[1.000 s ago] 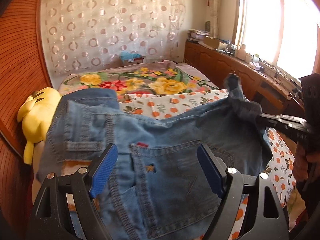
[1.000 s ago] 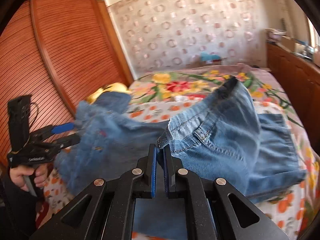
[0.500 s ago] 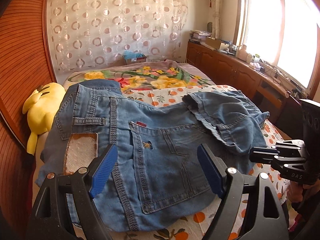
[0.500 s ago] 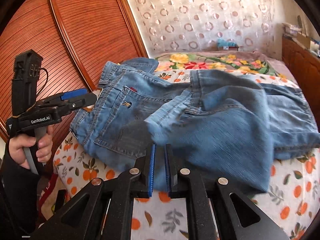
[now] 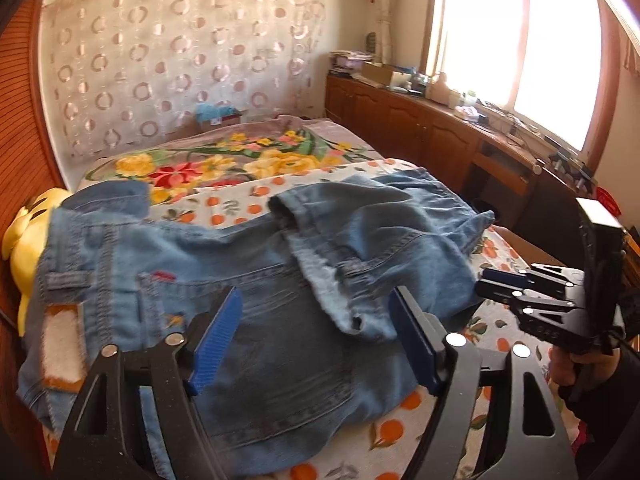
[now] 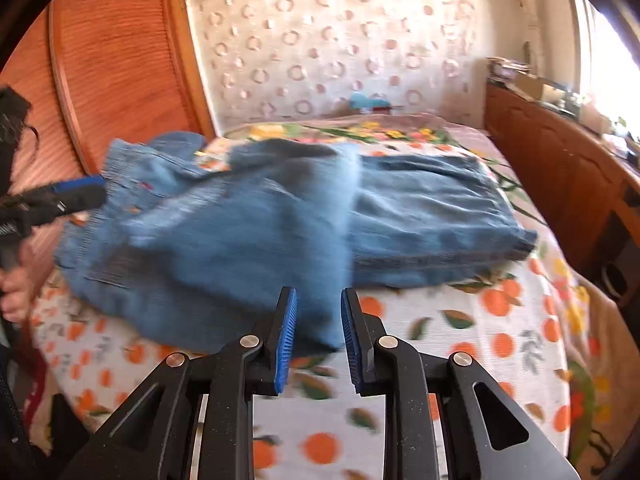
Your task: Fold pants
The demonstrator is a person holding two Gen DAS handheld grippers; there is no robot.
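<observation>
both grippers angled down, jaws parted, over jeans [image 5: 280, 320]

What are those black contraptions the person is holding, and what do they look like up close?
Each is a hand-held gripper: the left hand-held gripper and the right hand-held gripper are matte black frames with triangular cut-outs and silver round pins, ending in two fingers faced with ribbed blue pads. Seen from the side, the right one carries a boxy black block above its grip, with faint lettering. The person wears a dark sleeve.
</observation>
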